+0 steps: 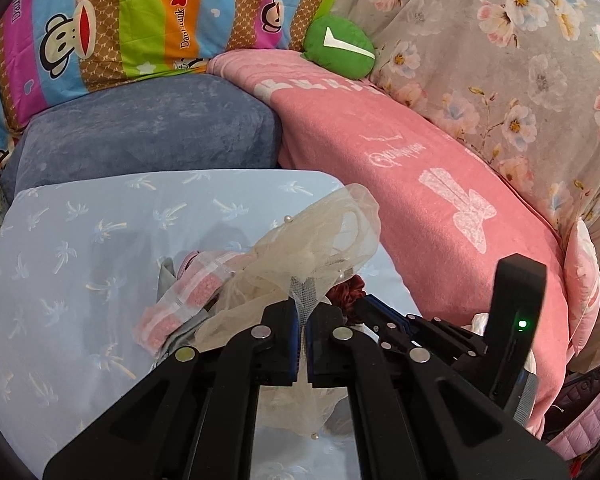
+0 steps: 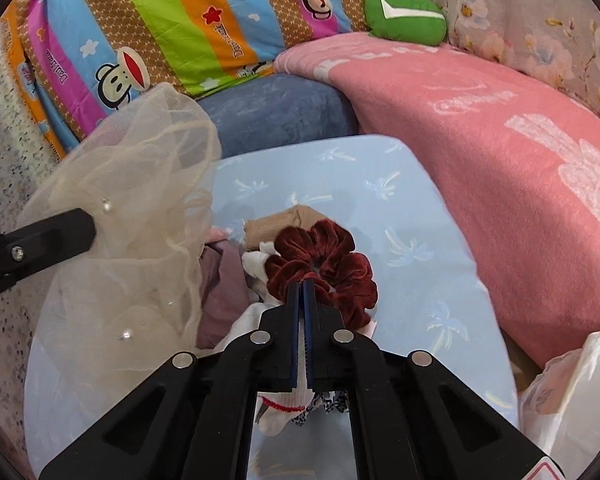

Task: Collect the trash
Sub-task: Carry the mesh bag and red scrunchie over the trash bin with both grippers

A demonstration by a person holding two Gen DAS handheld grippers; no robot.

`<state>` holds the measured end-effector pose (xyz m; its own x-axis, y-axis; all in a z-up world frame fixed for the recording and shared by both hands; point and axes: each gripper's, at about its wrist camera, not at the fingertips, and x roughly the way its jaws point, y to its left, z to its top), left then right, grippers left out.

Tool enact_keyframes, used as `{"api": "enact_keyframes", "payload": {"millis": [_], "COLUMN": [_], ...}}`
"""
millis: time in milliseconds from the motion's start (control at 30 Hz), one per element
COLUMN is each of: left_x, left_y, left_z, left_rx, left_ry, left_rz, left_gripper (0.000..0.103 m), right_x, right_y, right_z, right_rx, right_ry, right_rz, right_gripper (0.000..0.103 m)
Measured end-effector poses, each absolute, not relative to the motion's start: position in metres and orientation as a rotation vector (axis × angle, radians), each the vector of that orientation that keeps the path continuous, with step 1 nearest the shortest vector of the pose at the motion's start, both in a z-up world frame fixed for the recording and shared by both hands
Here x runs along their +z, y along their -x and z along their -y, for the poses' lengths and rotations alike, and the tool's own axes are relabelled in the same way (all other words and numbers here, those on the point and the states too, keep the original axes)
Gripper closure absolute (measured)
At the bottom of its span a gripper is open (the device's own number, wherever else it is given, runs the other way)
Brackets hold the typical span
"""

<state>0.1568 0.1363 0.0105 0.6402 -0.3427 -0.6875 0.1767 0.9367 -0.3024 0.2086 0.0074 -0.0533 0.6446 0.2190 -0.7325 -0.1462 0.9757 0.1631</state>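
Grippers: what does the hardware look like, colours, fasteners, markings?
Both the left gripper and right gripper are matte black plastic linkages with silver round rivets and blue ribbed finger pads. A black upright module with a green LED rides on the right one. No cables or sleeves are visible.

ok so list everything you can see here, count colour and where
mesh veil: one, cream with pearls, held up over the pile
scrunchie: one, dark red velvet, on the pile
pink and white cloth: one, on the board, left of the pile
board: one, light blue palm print, under everything
blanket: one, pink, right
cushion: one, grey-blue, behind the board
round pillow: one, green, far back
left gripper: shut on the veil
right gripper: shut on the scrunchie
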Motion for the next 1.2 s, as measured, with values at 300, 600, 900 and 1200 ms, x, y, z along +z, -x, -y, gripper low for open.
{"api": "enact_keyframes", "payload": {"millis": [300, 600, 900, 1200], "left_x": [0.029, 0.045, 0.057, 0.059], "left_y": [-0.146, -0.128, -0.104, -0.078], "left_z": [-0.123, -0.096, -0.051, 0.012], "left_rx": [-0.314, -0.358, -0.435, -0.543], "left_ry": [0.196, 0.169, 0.127, 0.066], "left_rz": [-0.786, -0.755, -0.738, -0.744], "left_gripper": [0.101, 0.101, 0.101, 0.101], "right_x": [-0.010, 0.033, 0.061, 0.064], "right_y": [-0.183, -0.146, -0.099, -0.057], "right_z": [0.002, 0.037, 0.103, 0.168], "right_rx": [0.226, 0.196, 0.103, 0.001], "right_ry": [-0.082, -0.093, -0.116, -0.152], "right_rz": [-0.763, -0.701, -0.642, -0.629], "right_gripper": [0.101, 0.101, 0.101, 0.101]}}
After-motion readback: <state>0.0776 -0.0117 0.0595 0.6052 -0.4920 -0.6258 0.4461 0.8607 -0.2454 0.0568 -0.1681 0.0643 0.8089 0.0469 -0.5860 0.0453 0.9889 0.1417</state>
